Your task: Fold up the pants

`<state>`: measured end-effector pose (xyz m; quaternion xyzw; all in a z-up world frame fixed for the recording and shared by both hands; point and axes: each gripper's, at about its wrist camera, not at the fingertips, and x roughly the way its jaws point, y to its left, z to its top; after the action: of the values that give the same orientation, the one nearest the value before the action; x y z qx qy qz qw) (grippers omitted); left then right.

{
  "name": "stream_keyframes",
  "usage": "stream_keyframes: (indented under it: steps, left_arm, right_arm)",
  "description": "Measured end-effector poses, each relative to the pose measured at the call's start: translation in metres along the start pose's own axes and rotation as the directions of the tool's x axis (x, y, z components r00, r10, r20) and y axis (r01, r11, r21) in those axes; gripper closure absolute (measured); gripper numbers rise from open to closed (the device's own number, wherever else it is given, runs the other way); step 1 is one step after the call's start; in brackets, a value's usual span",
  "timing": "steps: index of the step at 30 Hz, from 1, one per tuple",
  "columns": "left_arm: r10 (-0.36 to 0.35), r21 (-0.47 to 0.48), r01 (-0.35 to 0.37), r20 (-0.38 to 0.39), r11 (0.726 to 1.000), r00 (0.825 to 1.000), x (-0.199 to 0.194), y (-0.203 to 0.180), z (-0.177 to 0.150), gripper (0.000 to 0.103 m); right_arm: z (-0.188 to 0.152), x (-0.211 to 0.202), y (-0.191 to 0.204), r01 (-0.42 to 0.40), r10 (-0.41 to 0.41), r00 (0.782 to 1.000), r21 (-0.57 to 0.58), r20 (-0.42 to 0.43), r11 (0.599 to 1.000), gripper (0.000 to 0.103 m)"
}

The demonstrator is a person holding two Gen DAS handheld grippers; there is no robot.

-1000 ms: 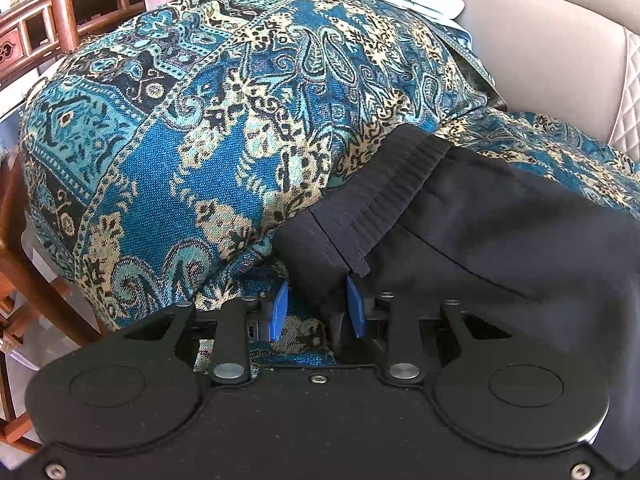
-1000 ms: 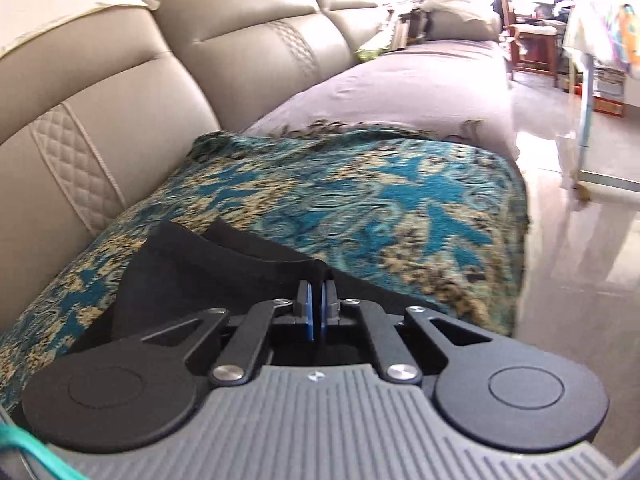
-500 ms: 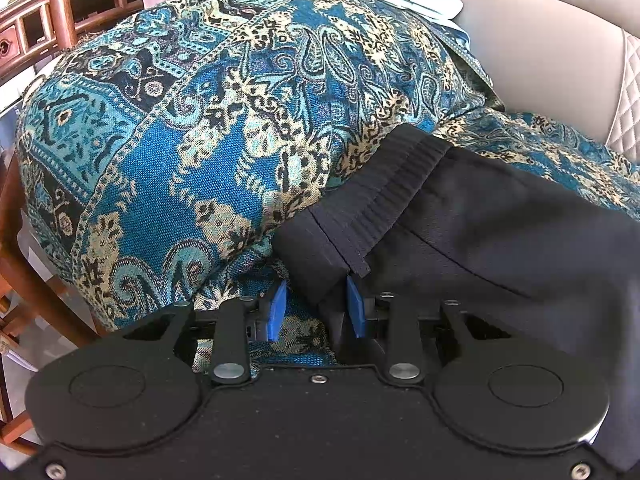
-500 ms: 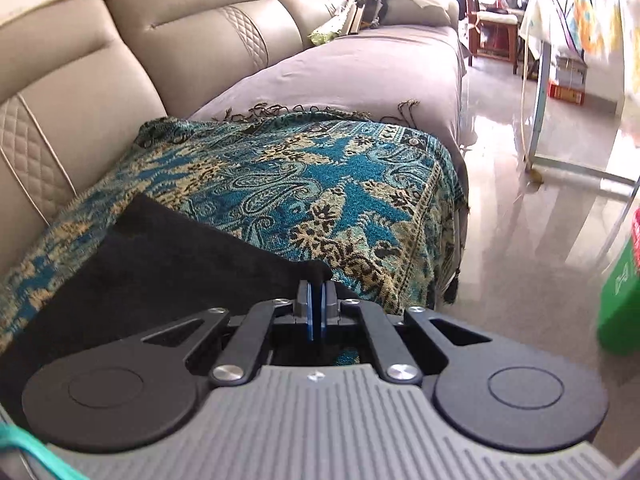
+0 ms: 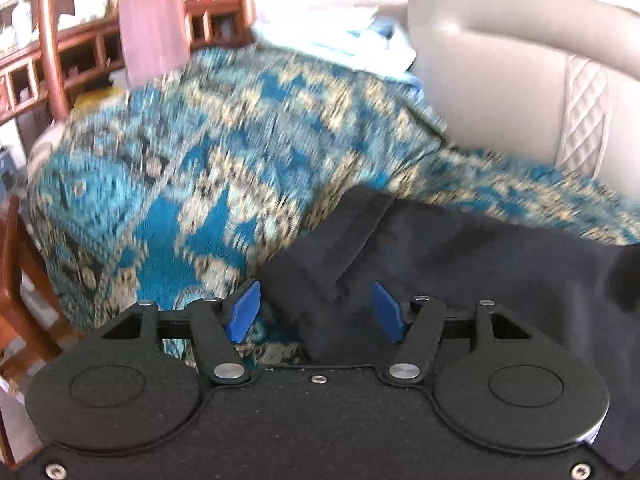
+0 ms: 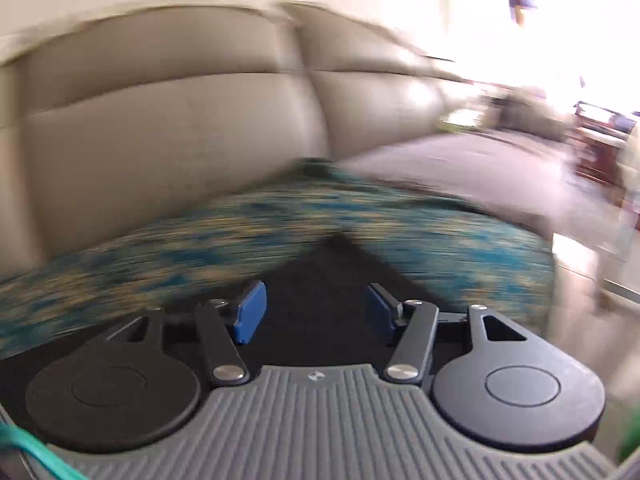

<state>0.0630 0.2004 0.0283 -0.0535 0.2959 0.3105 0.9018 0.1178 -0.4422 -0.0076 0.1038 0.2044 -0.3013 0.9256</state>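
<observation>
A big tan sofa [image 6: 168,128] wears a blue patterned blanket [image 5: 192,168]. The black pants [image 5: 480,264] lie on the blanket, at the near edge of the seat. The left gripper [image 5: 316,312] is opening, with the waistband corner between its blue pads but loose. The right gripper [image 6: 316,312] is opening too, gripping nothing. I think it is best to let go gently and lift away, so the fold stays flat.

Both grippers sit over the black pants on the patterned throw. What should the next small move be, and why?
Probably draw both grippers back clear of the pants. The left gripper and right gripper are opening, pads off the cloth, and the pants lie on the throw, apparently released.
</observation>
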Motion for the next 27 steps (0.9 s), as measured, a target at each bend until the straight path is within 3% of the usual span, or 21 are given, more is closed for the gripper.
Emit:
stream_keyframes:
  steps: [3, 7, 10, 12, 14, 16, 18, 23, 27]
  left_arm:
    - [-0.071, 0.032, 0.070, 0.054, 0.997, 0.996, -0.024, -0.018, 0.008, 0.043]
    - [-0.217, 0.139, 0.206, 0.067, 0.969, 0.974, -0.047, -0.062, 0.016, 0.047]
    - [-0.317, 0.218, 0.298, 0.059, 0.929, 0.947, -0.054, -0.107, 0.017, 0.050]
    - [-0.362, 0.238, 0.343, 0.037, 0.909, 0.932, -0.054, -0.138, 0.015, 0.056]
    - [-0.399, 0.238, 0.391, -0.017, 0.889, 0.917, -0.050, -0.166, 0.015, 0.079]
    - [-0.448, 0.228, 0.455, -0.084, 0.861, 0.890, -0.045, -0.190, 0.016, 0.084]
    - [-0.464, 0.247, 0.478, -0.114, 0.843, 0.878, -0.041, -0.214, 0.015, 0.084]
    - [-0.438, 0.290, 0.472, -0.179, 0.832, 0.881, -0.015, -0.259, 0.010, 0.084]
    - [-0.379, 0.297, 0.427, -0.207, 0.854, 0.902, 0.017, -0.283, 0.009, 0.084]
  right_arm:
    - [-0.018, -0.017, 0.056, -0.243, 0.243, 0.970, -0.108, -0.018, 0.964, 0.029]
    - [-0.054, -0.049, 0.122, -0.529, 0.520, 0.848, -0.205, -0.100, 0.823, 0.028]
    - [-0.079, -0.073, 0.154, -0.635, 0.621, 0.770, -0.267, -0.145, 0.725, 0.022]
    - [-0.092, -0.087, 0.167, -0.676, 0.660, 0.732, -0.295, -0.169, 0.675, 0.022]
    - [-0.105, -0.098, 0.178, -0.702, 0.683, 0.705, -0.319, -0.188, 0.637, 0.022]
    - [-0.114, -0.105, 0.181, -0.720, 0.696, 0.687, -0.321, -0.210, 0.615, 0.021]
    - [-0.123, -0.108, 0.184, -0.725, 0.699, 0.682, -0.332, -0.216, 0.604, 0.017]
    - [-0.136, -0.118, 0.188, -0.709, 0.703, 0.683, -0.414, -0.199, 0.571, 0.015]
    - [-0.139, -0.120, 0.188, -0.705, 0.701, 0.683, -0.436, -0.205, 0.560, 0.014]
